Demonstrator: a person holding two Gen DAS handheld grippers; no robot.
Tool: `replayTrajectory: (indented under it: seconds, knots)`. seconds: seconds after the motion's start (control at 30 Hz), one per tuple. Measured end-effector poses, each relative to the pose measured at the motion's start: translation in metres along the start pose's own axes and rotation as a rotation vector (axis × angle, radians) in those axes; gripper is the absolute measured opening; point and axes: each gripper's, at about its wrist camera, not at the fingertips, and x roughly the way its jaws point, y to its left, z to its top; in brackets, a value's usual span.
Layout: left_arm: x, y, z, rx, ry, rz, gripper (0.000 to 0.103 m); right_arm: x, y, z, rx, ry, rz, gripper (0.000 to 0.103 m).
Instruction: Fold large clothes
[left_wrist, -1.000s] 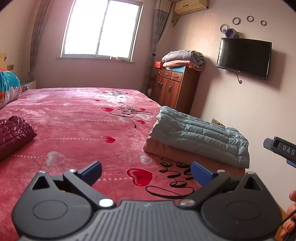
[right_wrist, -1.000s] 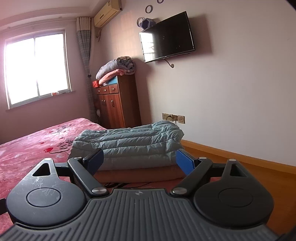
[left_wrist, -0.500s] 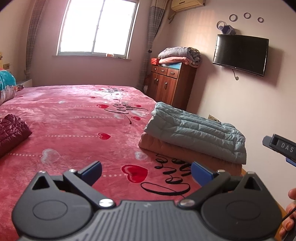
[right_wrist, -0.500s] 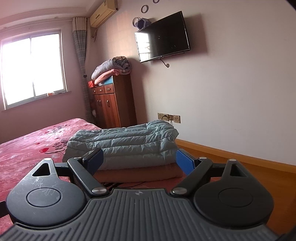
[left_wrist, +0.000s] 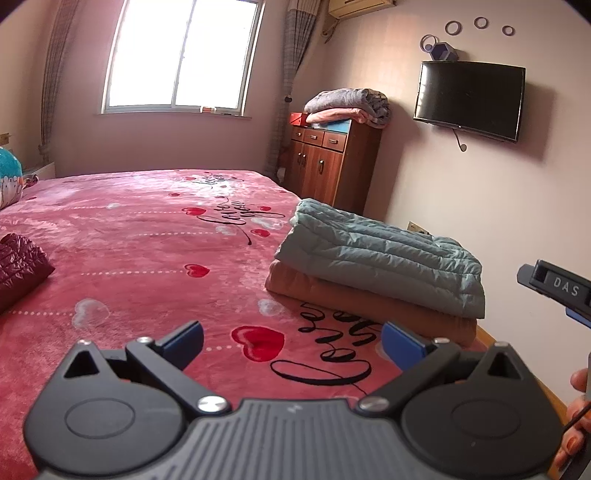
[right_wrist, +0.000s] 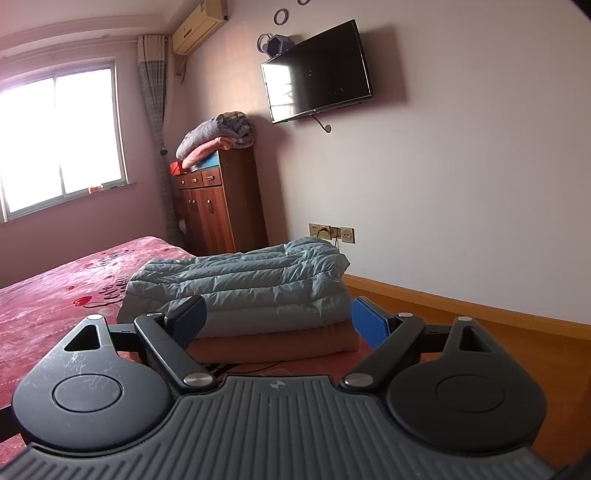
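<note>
My bed (left_wrist: 140, 236), under a pink heart-print cover, fills the left and middle of the frame. A folded tan garment (left_wrist: 369, 306) lies on it at centre right, and a dark red quilted garment (left_wrist: 18, 269) at the left edge.

bedspread (left_wrist: 140, 258) left open, folded jackets (left_wrist: 384, 258) right — blocking

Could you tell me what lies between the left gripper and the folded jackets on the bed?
Only bare red bedspread lies between the left gripper and the folded jackets, seen in the left wrist view.
</note>
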Motion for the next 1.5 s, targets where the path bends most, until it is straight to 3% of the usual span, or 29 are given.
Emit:
replayTrajectory:
  seconds: [1.5]
  knots:
    - [0.016, -0.018, -0.008, 0.019, 0.031, -0.019, 0.102, -0.005, 0.002, -0.007, 0.033, 0.010, -0.034, 0.103]
